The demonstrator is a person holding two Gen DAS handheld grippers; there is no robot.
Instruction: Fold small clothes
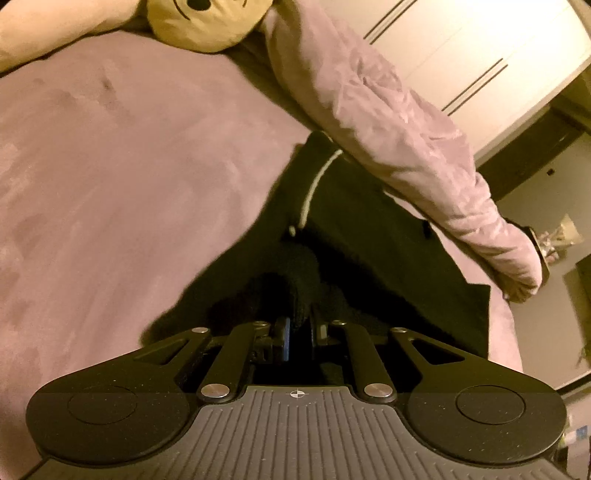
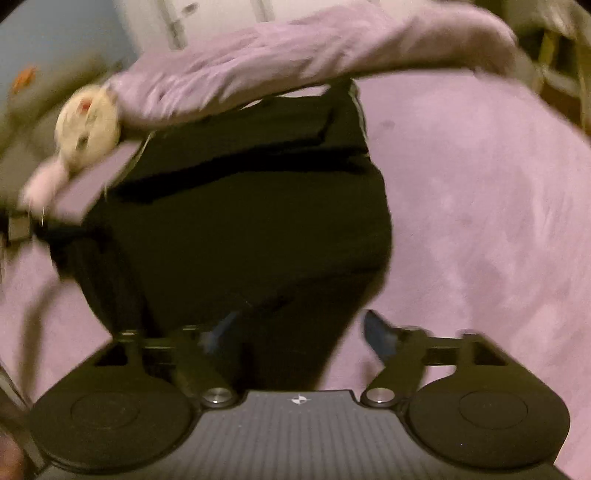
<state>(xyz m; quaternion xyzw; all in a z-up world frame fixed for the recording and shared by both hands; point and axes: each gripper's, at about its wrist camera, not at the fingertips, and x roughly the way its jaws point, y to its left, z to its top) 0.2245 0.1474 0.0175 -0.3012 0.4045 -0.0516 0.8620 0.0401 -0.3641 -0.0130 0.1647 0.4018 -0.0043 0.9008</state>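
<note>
A black garment with a pale stripe point(image 1: 369, 236) lies on the pink bed cover point(image 1: 110, 166). My left gripper point(image 1: 299, 332) is shut on a bunched fold of the black garment near its close edge. In the right wrist view the black garment point(image 2: 240, 221) spreads ahead, blurred. My right gripper point(image 2: 299, 328) is open, its jaws wide apart, over the garment's near edge, with its right fingertip point(image 2: 376, 328) above the pink cover point(image 2: 480, 221).
A rolled pink blanket point(image 1: 388, 122) lies along the garment's far side, also in the right wrist view point(image 2: 277, 62). A yellow plush toy point(image 1: 207, 22) sits at the bed's head. A pale plush toy point(image 2: 86, 125) lies beside the blanket. White wardrobe doors point(image 1: 461, 48) stand beyond.
</note>
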